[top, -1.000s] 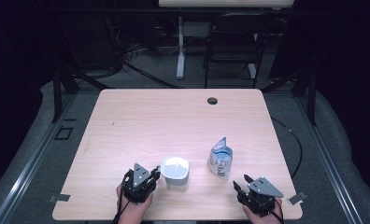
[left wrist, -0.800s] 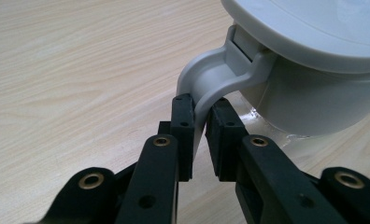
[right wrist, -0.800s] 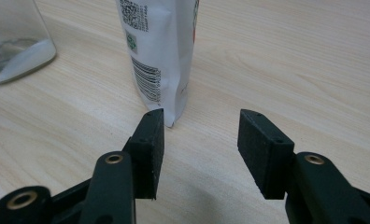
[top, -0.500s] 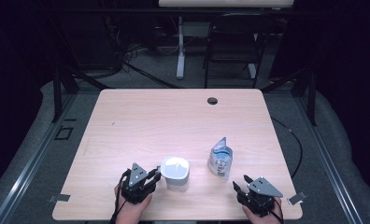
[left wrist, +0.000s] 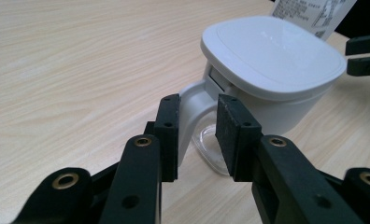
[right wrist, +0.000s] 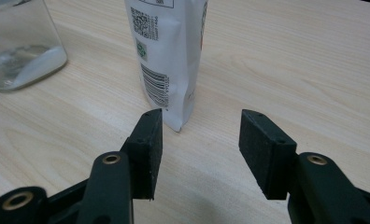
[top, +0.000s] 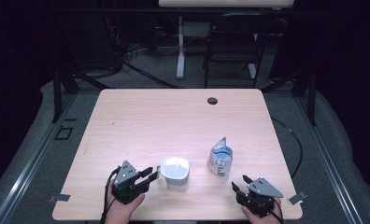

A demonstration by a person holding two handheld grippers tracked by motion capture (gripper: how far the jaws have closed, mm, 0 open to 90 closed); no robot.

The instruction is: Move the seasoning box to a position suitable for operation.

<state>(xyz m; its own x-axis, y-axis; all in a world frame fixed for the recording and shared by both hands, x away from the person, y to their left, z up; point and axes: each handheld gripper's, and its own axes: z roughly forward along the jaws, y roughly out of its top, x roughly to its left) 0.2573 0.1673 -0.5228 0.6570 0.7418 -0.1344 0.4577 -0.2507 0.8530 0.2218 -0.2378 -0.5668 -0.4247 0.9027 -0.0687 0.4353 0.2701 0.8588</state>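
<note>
At the table's [top: 127, 116] near edge my left gripper [left wrist: 197, 126] has just been opening, its jaws loosely straddling the handle of the white-lidded jar [left wrist: 267, 70], while right of it the pouch [right wrist: 169, 56] stands before my right gripper's [right wrist: 199, 149] parted, empty jaws.

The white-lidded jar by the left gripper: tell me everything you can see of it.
The jar stands upright on the wooden table, near its front edge, left of the white pouch. It has a clear, glass-like body with a little white stuff at the bottom, a glossy white rounded-square lid and a white plastic handle on the side. The left gripper has just been opening; its jaws flank the handle, one pad close against it, the other clear of it.
</note>
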